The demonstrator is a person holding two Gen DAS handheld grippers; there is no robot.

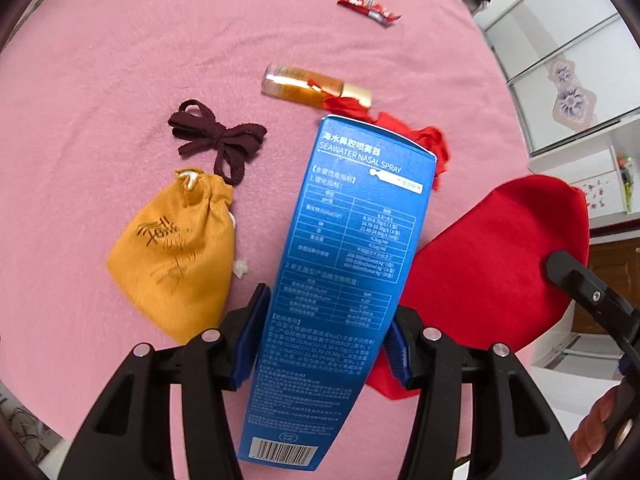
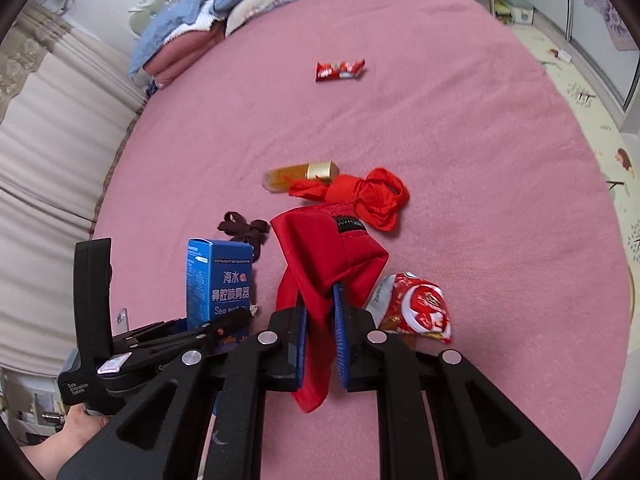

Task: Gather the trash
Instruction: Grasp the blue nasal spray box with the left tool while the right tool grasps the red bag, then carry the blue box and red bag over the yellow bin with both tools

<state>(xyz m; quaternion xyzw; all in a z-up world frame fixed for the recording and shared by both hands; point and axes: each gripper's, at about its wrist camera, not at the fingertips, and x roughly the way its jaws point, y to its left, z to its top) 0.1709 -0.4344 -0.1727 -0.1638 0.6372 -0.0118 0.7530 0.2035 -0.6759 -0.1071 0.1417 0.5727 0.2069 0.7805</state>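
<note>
My left gripper (image 1: 324,340) is shut on a tall blue nasal spray box (image 1: 352,264), lifted above the pink bed cover (image 1: 160,60). That box (image 2: 218,280) also shows at the left of the right wrist view. My right gripper (image 2: 320,332) is shut on a red cloth pouch (image 2: 324,252) with a black zipper, which hangs from its pads; the same pouch (image 1: 492,256) appears at the right of the left wrist view. A red candy bar wrapper (image 1: 368,6) (image 2: 340,70) lies farther off. A red and white snack packet (image 2: 416,304) lies just right of my right gripper.
On the bed lie a yellow drawstring bag (image 1: 176,256), a dark brown ribbon bow (image 1: 218,140), an amber bottle with a gold cap (image 1: 316,86) and a crumpled red ribbon (image 2: 380,198). Folded bedding (image 2: 208,20) is piled at the far end. A cabinet (image 1: 560,80) stands beside the bed.
</note>
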